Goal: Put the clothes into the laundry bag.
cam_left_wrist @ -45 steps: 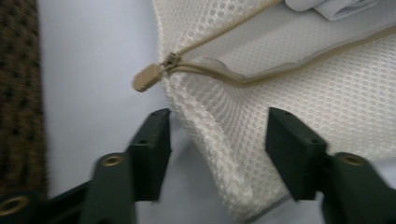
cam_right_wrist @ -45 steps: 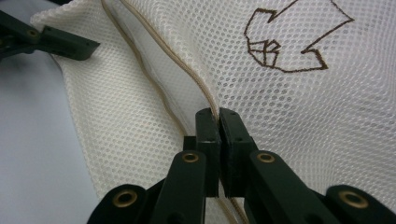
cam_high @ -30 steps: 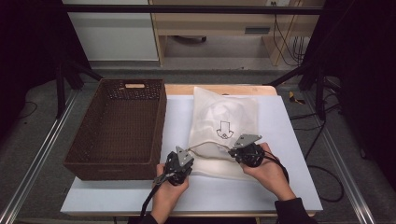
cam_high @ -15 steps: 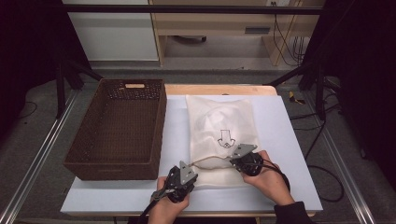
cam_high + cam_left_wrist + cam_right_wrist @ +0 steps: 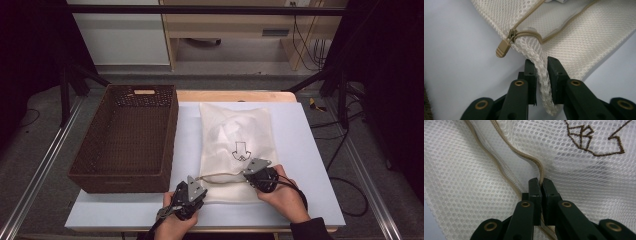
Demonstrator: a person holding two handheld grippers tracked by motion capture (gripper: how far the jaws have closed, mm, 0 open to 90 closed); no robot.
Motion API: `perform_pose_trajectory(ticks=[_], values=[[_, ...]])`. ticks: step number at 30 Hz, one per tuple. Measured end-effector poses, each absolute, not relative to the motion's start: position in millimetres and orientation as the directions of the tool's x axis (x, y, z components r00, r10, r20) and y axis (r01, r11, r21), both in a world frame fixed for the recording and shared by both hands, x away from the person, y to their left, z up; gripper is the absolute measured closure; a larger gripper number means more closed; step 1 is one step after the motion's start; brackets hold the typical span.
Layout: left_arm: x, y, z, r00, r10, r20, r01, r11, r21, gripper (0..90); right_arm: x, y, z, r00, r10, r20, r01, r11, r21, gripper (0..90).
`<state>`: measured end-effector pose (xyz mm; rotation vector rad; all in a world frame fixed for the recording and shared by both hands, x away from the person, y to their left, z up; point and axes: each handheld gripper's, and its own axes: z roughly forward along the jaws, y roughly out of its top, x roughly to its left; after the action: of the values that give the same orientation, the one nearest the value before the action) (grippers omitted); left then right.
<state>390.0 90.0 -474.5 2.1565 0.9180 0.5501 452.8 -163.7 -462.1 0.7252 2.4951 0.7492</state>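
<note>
A white mesh bag (image 5: 235,130) with a brown embroidered arrow (image 5: 241,151) lies flat on the pale table. Its tan zipper runs open along the near end, and the zipper pull (image 5: 503,47) sits at the bag's corner. My left gripper (image 5: 196,184) holds a rolled fold of mesh at that corner (image 5: 541,75). Its jaws have just been opening a little, and the fold still fills the gap between them. My right gripper (image 5: 254,172) is shut on the tan zipper edge (image 5: 540,173), just below the arrow (image 5: 594,140).
A dark brown wicker basket (image 5: 125,135) stands to the left of the bag, open and with nothing in it. The table's near edge (image 5: 200,224) runs just under both hands. Cables trail on the floor at the right.
Both hands have drawn back toward the near edge, the left one farther and leftward. The bag, bunched up a second ago, now lies flat with its zipper opening stretched between the grippers.
</note>
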Motion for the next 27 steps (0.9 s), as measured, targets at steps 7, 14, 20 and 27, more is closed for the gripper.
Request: perform_pose_trajectory(ticks=[7, 14, 20, 27], values=[[391, 94, -467, 0.610, 0.786, 0.102, 0.444, -0.445, 0.778, 50.7, 452, -164, -462, -0.759, 0.600, -0.253, 0.357, 0.709, 0.609, 84.8], [388, 88, -457, 0.608, 0.783, 0.134, 0.403, -0.449, 0.798, 37.4, 449, -168, -461, -0.766, 0.590, -0.255, 0.342, 0.710, 0.615, 79.3], [386, 84, -452, 0.621, 0.763, 0.181, 0.351, -0.477, 0.806, 31.4, 440, -174, -460, -0.758, 0.602, -0.251, 0.339, 0.692, 0.637, 66.6], [386, 89, -442, 0.617, 0.771, 0.158, 0.337, -0.440, 0.832, 25.9, 430, -182, -457, -0.753, 0.612, -0.244, 0.318, 0.662, 0.678, 46.2]])
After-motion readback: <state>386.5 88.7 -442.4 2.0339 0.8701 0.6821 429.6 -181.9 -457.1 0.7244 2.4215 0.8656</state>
